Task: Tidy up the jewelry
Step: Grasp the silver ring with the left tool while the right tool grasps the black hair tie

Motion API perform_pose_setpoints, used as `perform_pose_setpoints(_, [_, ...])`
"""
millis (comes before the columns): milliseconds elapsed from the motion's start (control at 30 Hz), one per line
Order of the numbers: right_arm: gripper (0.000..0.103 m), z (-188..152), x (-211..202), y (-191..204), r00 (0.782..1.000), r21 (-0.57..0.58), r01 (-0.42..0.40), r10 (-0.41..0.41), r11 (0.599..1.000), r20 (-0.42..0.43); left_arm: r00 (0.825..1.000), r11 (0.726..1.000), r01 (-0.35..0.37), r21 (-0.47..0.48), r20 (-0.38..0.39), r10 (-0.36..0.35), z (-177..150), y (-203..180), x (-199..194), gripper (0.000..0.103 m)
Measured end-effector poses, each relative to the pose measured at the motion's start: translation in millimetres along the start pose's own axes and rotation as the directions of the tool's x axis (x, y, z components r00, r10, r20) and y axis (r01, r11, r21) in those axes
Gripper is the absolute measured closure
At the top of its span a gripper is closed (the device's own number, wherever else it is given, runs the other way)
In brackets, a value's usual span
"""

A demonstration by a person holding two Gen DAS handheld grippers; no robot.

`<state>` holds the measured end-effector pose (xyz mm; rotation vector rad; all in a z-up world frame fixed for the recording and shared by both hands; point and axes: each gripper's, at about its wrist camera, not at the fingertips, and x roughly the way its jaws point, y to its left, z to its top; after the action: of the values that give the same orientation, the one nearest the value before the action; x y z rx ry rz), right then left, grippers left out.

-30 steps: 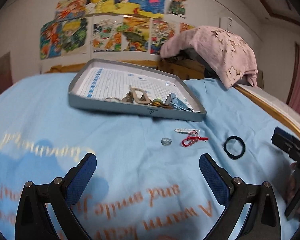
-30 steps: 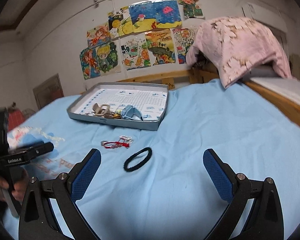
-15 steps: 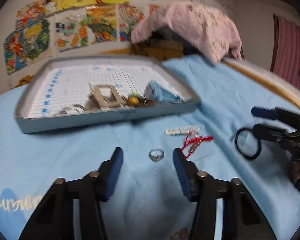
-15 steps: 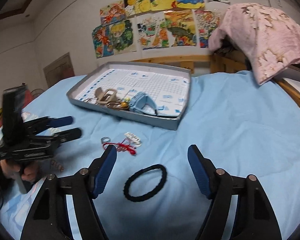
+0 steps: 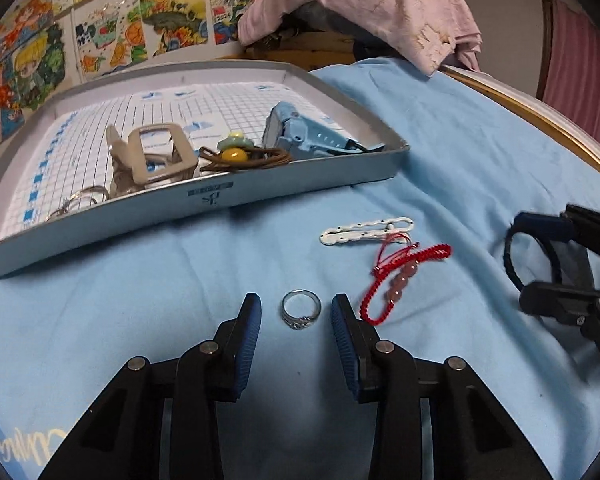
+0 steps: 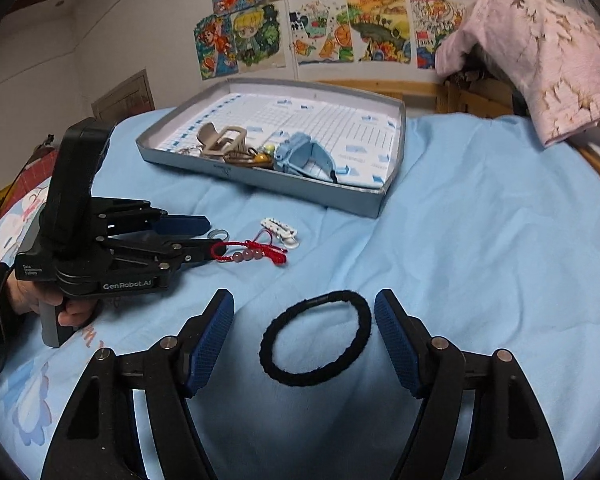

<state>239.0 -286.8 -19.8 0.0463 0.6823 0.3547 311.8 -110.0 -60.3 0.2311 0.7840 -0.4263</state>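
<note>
Both grippers dropped closer since earlier; left gripper (image 5: 296, 312) closing around ring (image 5: 301, 310) (untouched), right gripper (image 6: 304, 324) half-open astride hair tie (image 6: 315, 338), lower centre.

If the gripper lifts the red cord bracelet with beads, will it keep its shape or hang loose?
The red cord bracelet would probably hang limp: its thin cord already lies in loose bends on the blue cloth. Its pink beads sit bunched mid-cord, so that part may sag lowest. It looks light and unlikely to roll.
</note>
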Motion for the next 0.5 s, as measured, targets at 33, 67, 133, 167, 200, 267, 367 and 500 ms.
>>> perform_pose_setpoints(33, [0.035,0,2,-1,1.0,0.004,-0.001,0.001,1.0,-0.003,1.0,1.0,-0.001,-0.003,-0.001,0.001,0,0,1,0.068])
perform_pose_setpoints(67, [0.035,0,4,-2,1.0,0.008,-0.001,0.001,1.0,-0.006,1.0,1.0,-0.005,-0.003,-0.002,0.005,-1,0,2,0.068])
perform_pose_setpoints(133, [0.035,-3,8,-2,1.0,0.021,-0.003,0.004,1.0,-0.017,1.0,1.0,-0.021,0.008,0.0,0.021,-2,-3,3,0.068])
perform_pose_setpoints(167, [0.035,-4,10,-2,1.0,0.023,-0.003,0.004,1.0,-0.022,0.999,0.999,-0.032,0.017,0.002,0.032,-3,-5,3,0.068])
perform_pose_setpoints(200, [0.035,-6,13,-1,1.0,0.022,0.0,0.001,1.0,-0.03,0.999,0.999,-0.043,0.029,0.003,0.043,-3,-8,3,0.069])
perform_pose_setpoints(267, [0.035,-7,17,-1,0.999,0.025,0.0,0.0,1.0,-0.036,0.999,0.998,-0.052,0.038,0.004,0.052,-4,-10,4,0.071])
perform_pose_setpoints(367, [0.035,-10,18,1,1.0,0.025,0.006,-0.006,1.0,-0.029,0.999,0.998,-0.048,0.044,0.01,0.048,-5,-11,4,0.079])
perform_pose_setpoints(500, [0.039,-13,18,4,1.0,0.02,0.022,-0.021,1.0,-0.02,0.996,0.994,-0.082,0.077,0.035,0.08,-9,-18,2,0.083])
